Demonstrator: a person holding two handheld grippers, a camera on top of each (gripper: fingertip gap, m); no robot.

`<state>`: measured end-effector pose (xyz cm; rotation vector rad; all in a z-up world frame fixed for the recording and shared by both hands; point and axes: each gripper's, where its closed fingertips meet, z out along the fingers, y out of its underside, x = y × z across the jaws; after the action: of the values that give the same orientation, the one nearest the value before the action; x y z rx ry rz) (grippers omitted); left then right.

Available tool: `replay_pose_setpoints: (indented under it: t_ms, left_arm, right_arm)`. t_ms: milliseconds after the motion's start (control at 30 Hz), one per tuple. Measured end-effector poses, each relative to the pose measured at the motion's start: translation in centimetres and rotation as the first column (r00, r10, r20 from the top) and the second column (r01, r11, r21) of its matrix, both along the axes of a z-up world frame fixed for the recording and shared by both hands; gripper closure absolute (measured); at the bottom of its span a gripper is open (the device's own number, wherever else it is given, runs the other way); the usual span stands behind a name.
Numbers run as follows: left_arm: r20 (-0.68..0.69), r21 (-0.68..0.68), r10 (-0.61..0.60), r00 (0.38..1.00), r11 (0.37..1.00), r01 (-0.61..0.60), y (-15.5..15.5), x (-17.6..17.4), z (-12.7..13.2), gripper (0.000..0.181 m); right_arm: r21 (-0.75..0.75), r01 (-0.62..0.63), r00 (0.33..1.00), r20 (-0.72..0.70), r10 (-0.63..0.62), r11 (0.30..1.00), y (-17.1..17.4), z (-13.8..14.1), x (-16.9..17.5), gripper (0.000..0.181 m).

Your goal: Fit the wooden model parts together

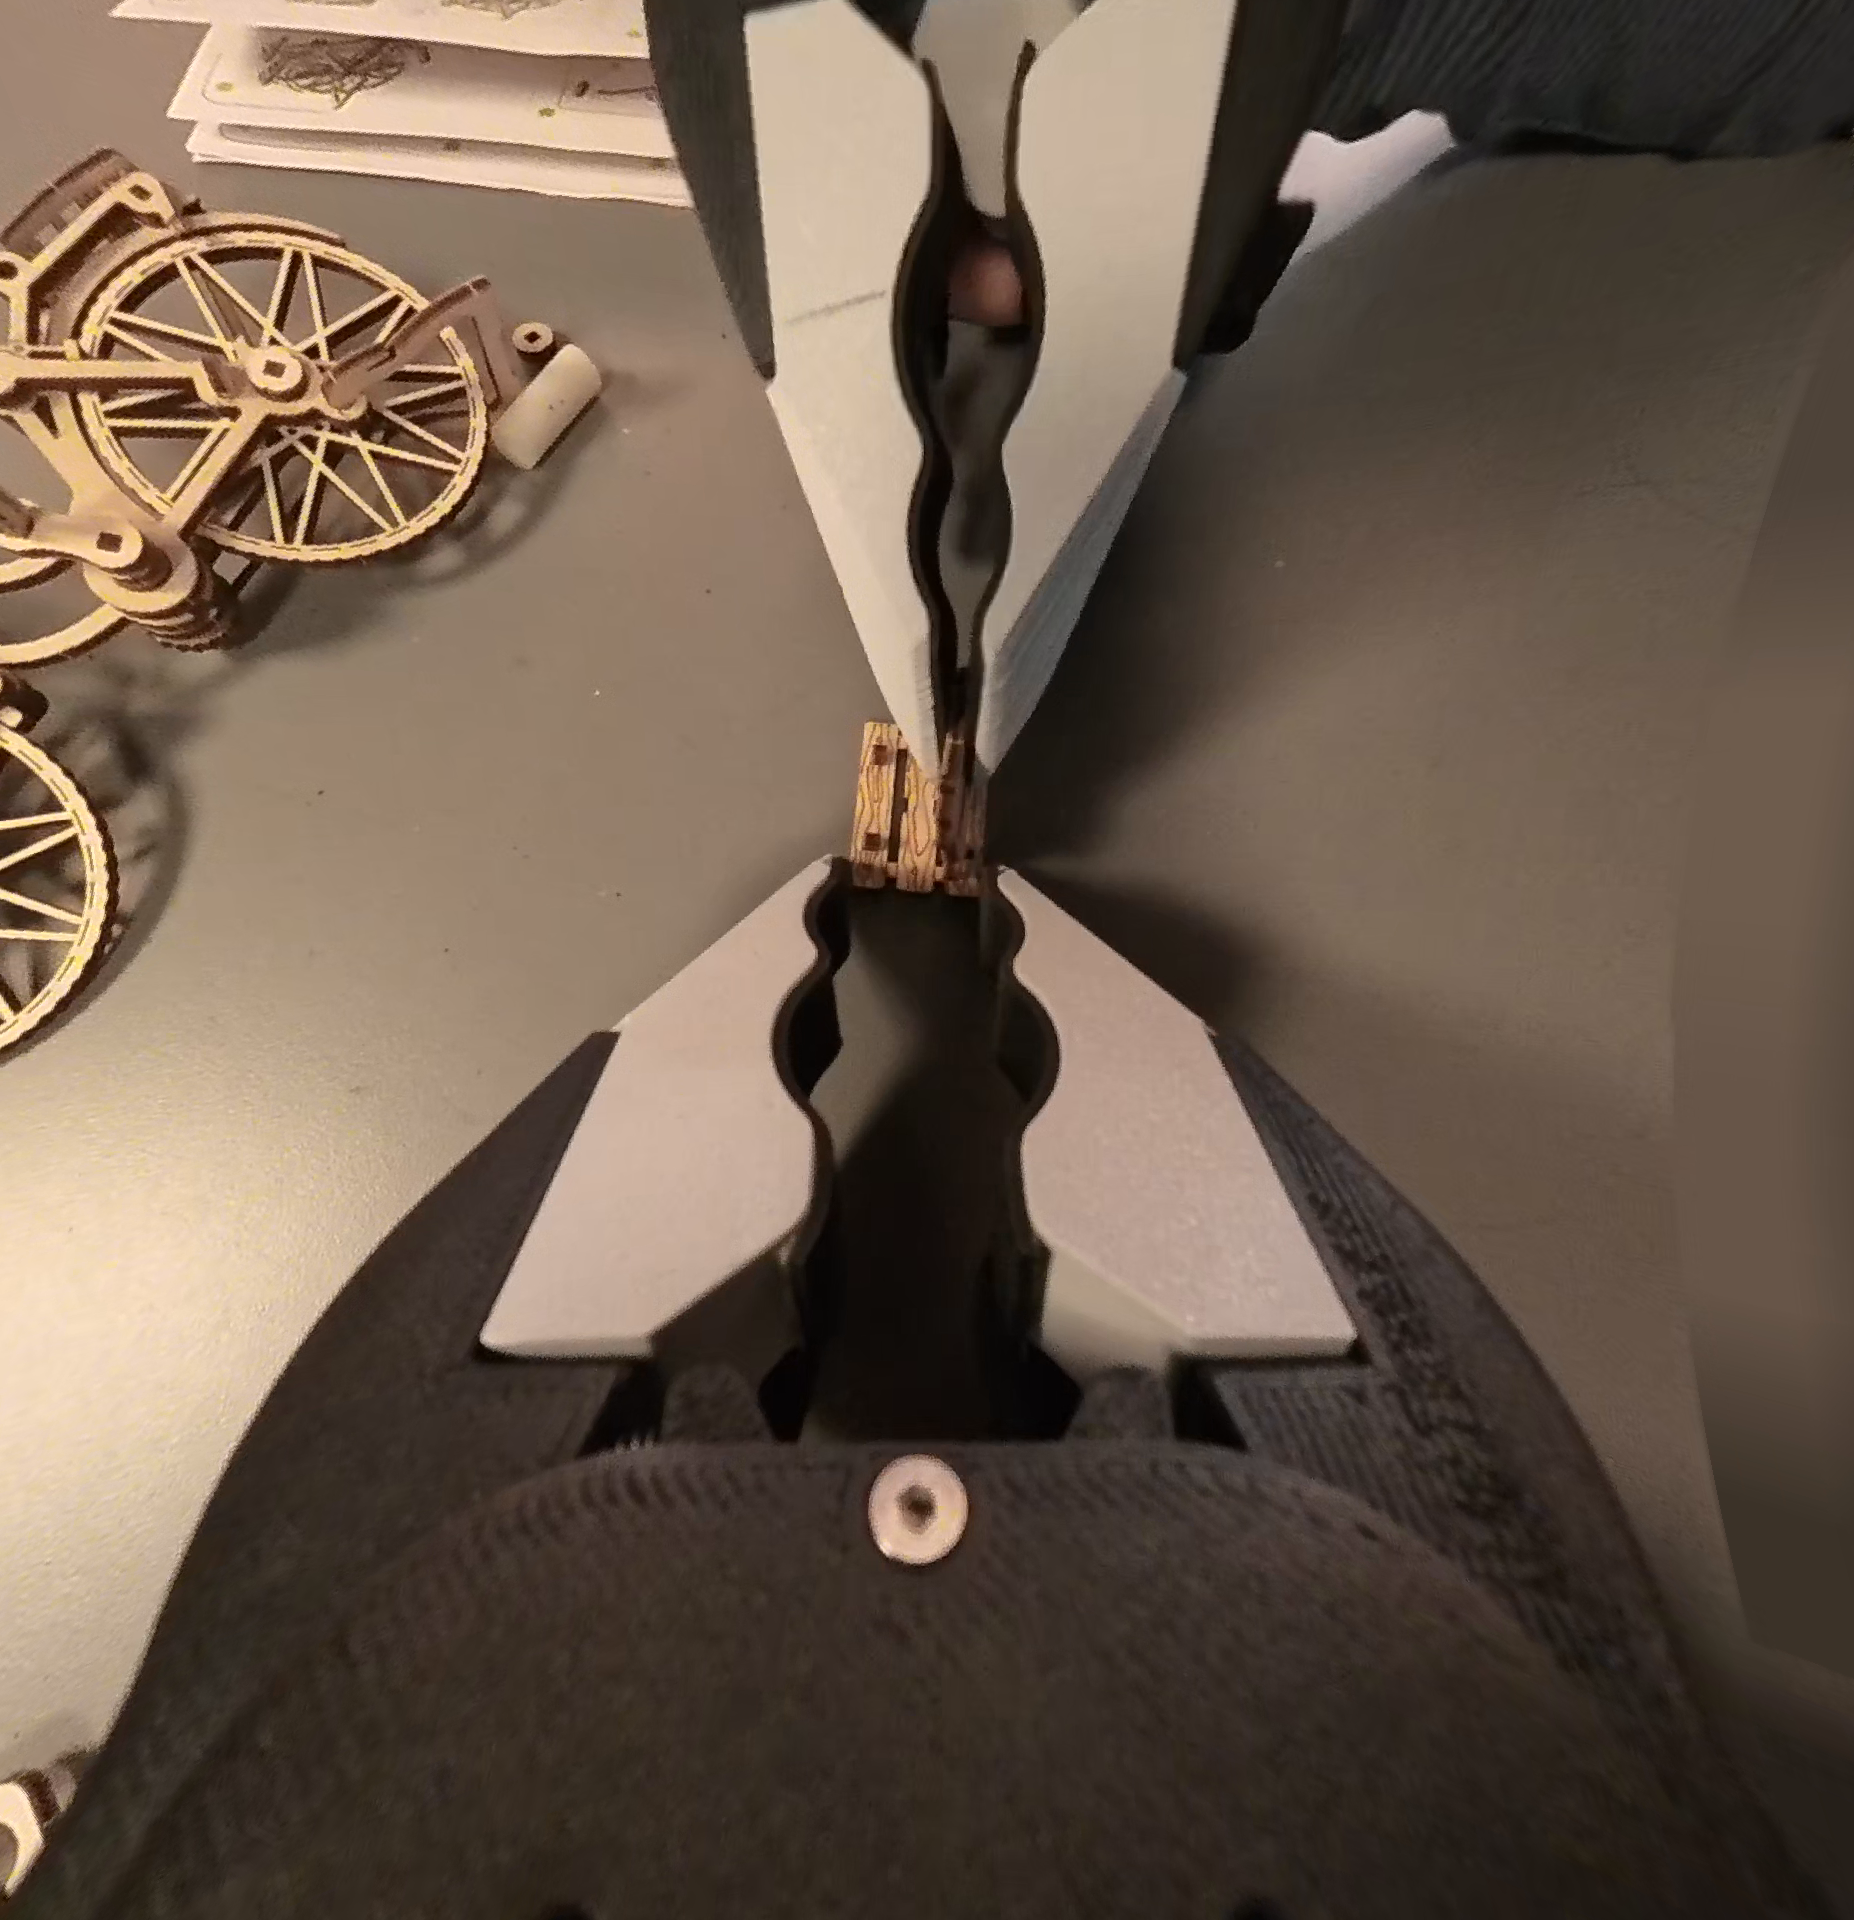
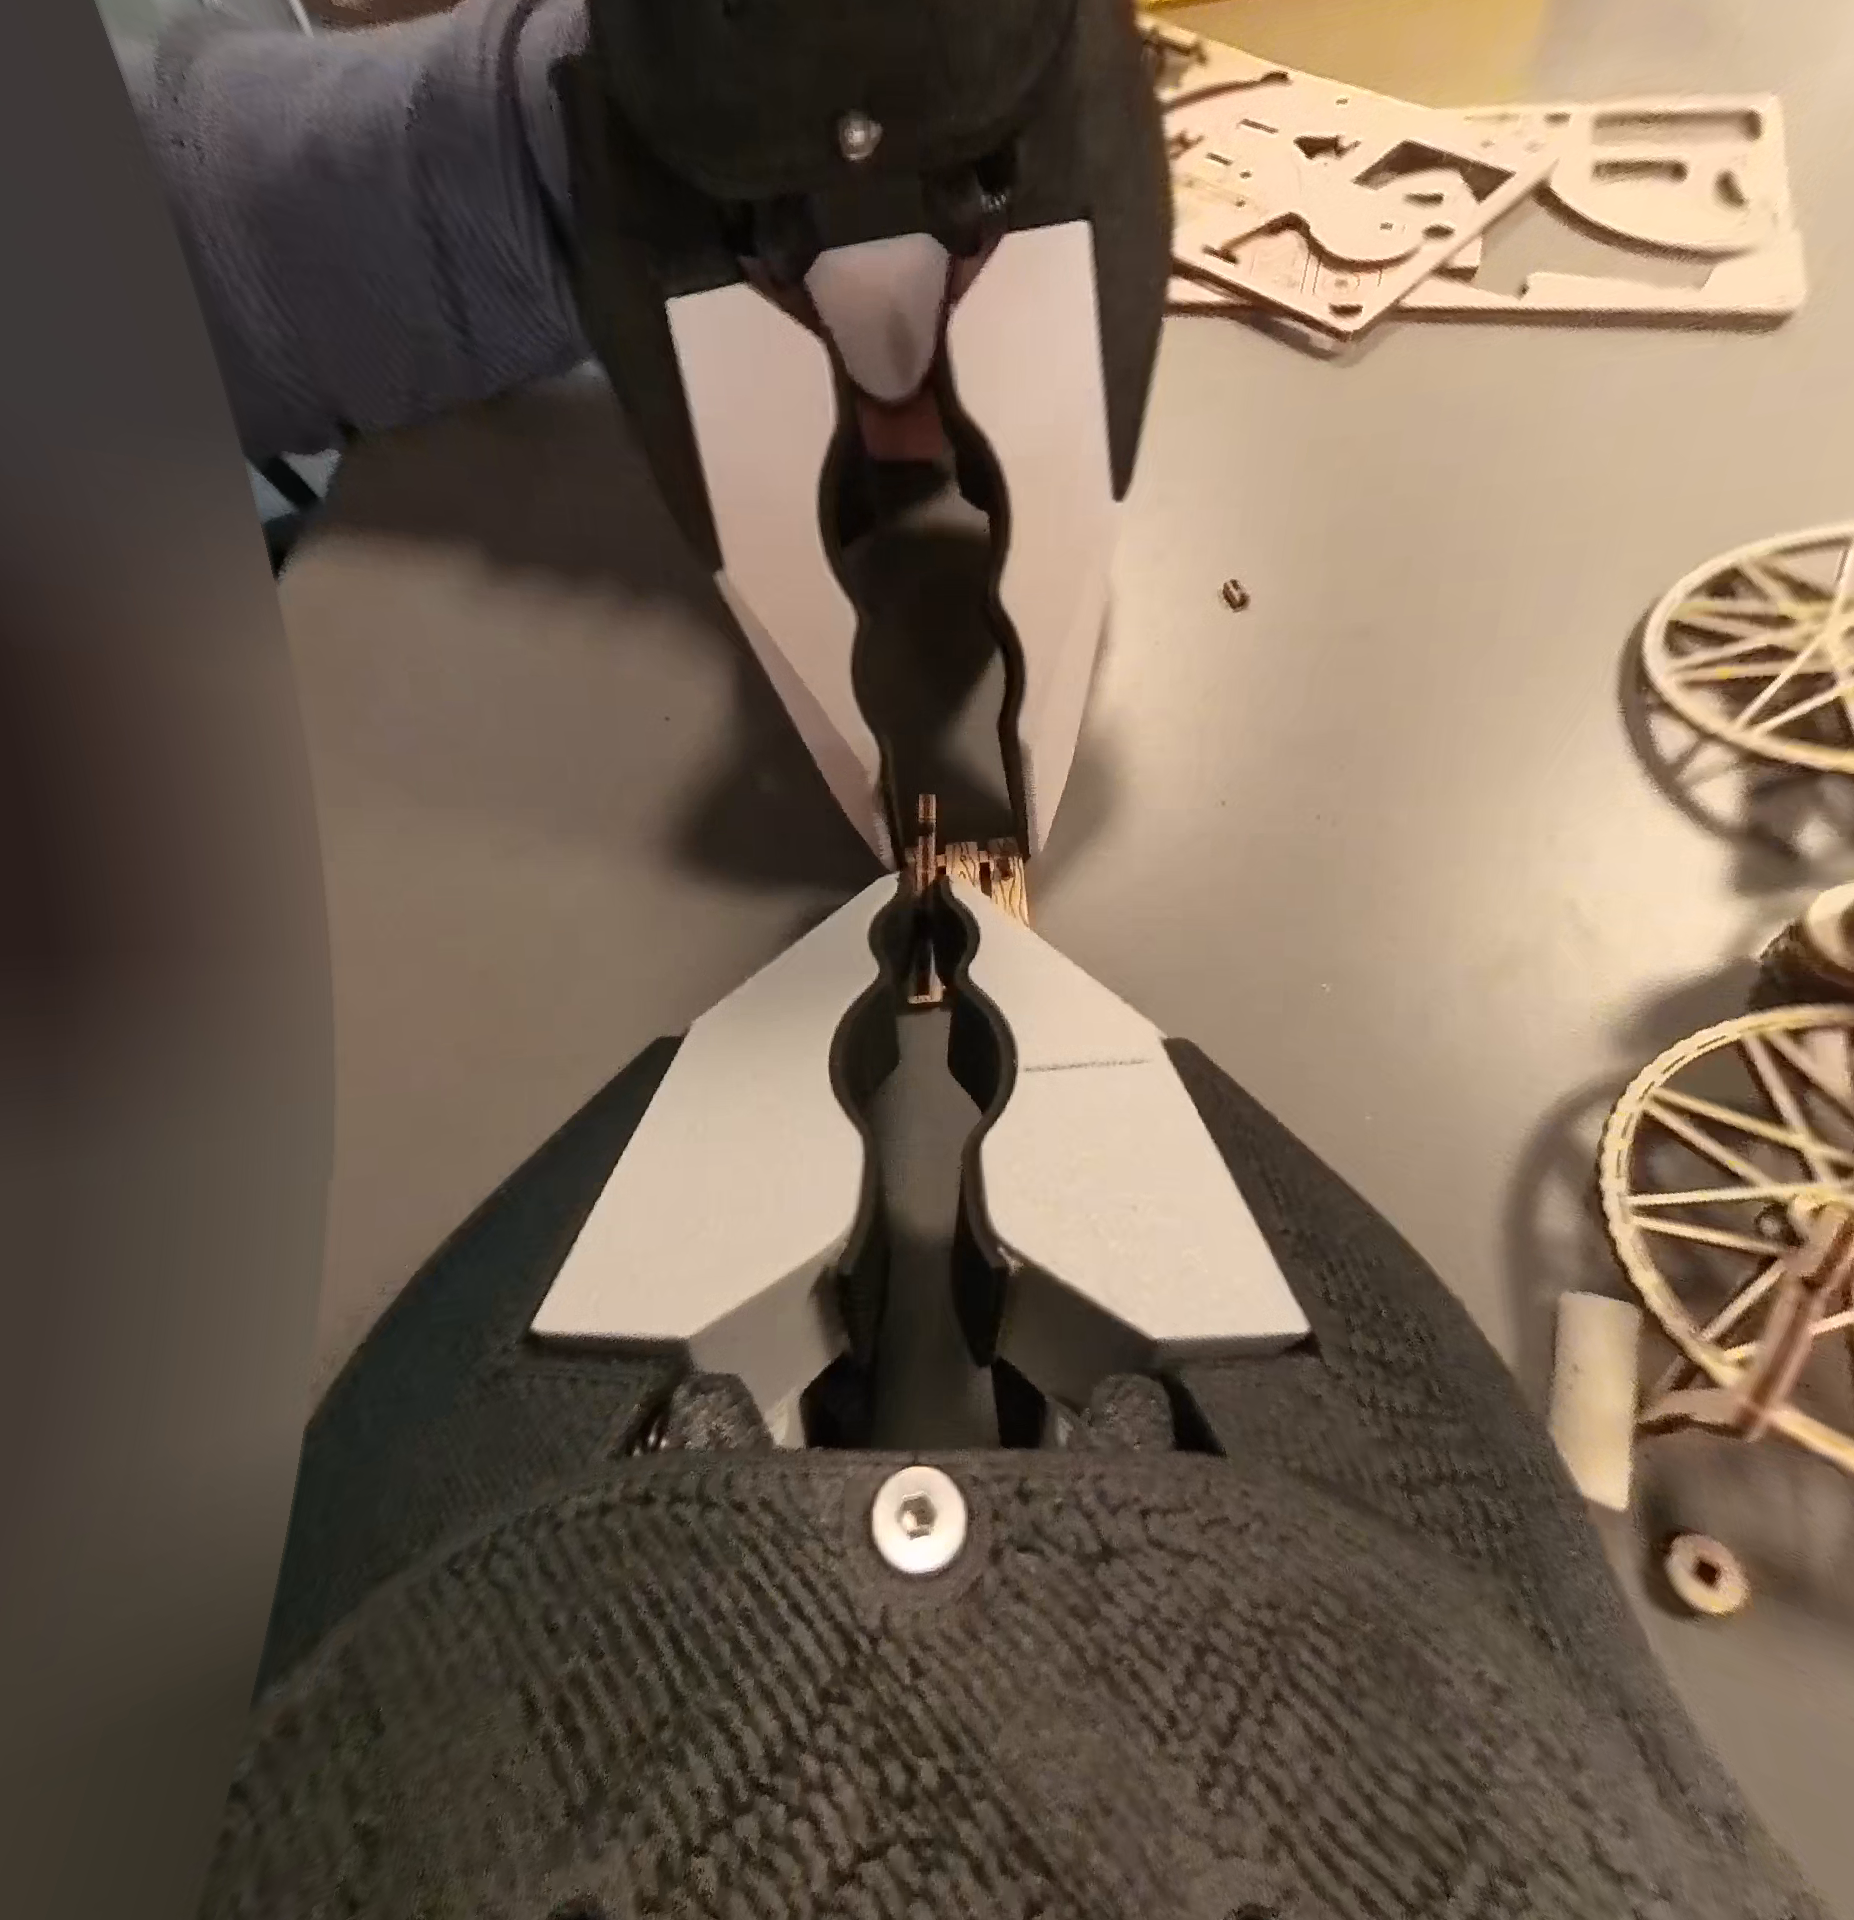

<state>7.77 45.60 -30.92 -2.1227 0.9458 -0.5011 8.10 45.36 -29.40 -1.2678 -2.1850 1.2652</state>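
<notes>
My left gripper [image 1: 918,868] is shut on a small wooden block [image 1: 902,810] with engraved grain and slots, held above the grey table. My right gripper [image 1: 954,743] comes in from the far side, tip to tip with the left. It is shut on a thin flat wooden part [image 2: 923,940], held edge-on, which meets the block's right end. In the right wrist view my right gripper [image 2: 923,883] faces the left gripper [image 2: 959,831], with the block [image 2: 996,873] between the left's tips. The joint itself is partly hidden by the fingertips.
A wooden bicycle model with spoked wheels [image 1: 279,384] lies left on the table [image 1: 487,831], next to a small white block [image 1: 549,405]. Paper sheets [image 1: 414,94] lie beyond it. Laser-cut wooden sheets [image 2: 1474,208], a wooden washer [image 2: 1697,1579] and a person's sleeve [image 2: 383,208] show in the right wrist view. Both grippers' tips are close together, under 4 cm apart. The wooden washer [image 2: 1697,1579] is about 15 cm from both grippers' fingertips. Seen from the left wrist view [image 1: 537,337] as well.
</notes>
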Motion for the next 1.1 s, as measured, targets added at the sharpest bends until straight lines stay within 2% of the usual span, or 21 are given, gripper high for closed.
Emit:
replay_pose_setpoints:
  t_ms: [167, 300, 433, 600, 700, 833, 900, 1033, 1100]
  left_arm:
    - [0.001, -0.001, 0.0, 1.0, 1.0, 0.0, -0.01, 0.0, 0.0, 0.157]
    - [0.001, -0.001, 0.0, 1.0, 1.0, 0.0, 0.0, 0.0, 0.0, 0.157]
    - [0.0, 0.0, 0.0, 1.0, 1.0, 0.0, 0.01, 0.0, 0.0, 0.157]
    - [0.0, 0.001, 0.001, 1.0, 1.0, -0.001, 0.0, 0.01, -0.01, 0.157]
    - [0.003, -0.003, 0.011, 1.0, 1.0, -0.011, 0.08, -0.06, -0.01, 0.157]
    - [0.002, -0.001, 0.011, 1.0, 1.0, -0.011, 0.08, -0.07, 0.0, 0.157]
    - [0.002, -0.002, 0.017, 1.0, 1.0, -0.017, 0.11, -0.1, 0.0, 0.157]
    - [0.003, -0.002, 0.018, 1.0, 1.0, -0.018, 0.12, -0.11, 0.01, 0.157]
    - [0.003, -0.002, 0.02, 1.0, 1.0, -0.02, 0.11, -0.12, 0.01, 0.157]
  right_arm:
    - [0.183, -0.057, 0.994, -0.084, 0.073, 0.982, -0.11, -0.06, 0.12, 0.18]
    - [0.277, -0.127, 0.987, -0.059, 0.149, 0.952, -0.31, -0.17, 0.3, 0.18]
    - [0.217, -0.117, 0.991, -0.038, 0.129, 0.969, -0.19, -0.17, 0.17, 0.18]
    - [0.338, -0.097, 0.992, -0.04, 0.117, 0.936, -0.24, -0.29, 0.32, 0.18]
    - [0.265, -0.075, 0.996, -0.024, 0.085, 0.961, -0.1, -0.27, 0.14, 0.18]
    - [0.283, -0.077, 0.997, 0.002, 0.08, 0.956, -0.18, -0.35, 0.22, 0.18]
    - [0.218, -0.07, 0.998, 0.006, 0.07, 0.974, -0.01, -0.32, 0.02, 0.18]
    - [0.349, -0.065, 0.998, -0.001, 0.07, 0.935, -0.18, -0.45, 0.23, 0.18]
    - [0.289, -0.065, 0.998, 0.002, 0.067, 0.955, -0.05, -0.42, 0.08, 0.18]
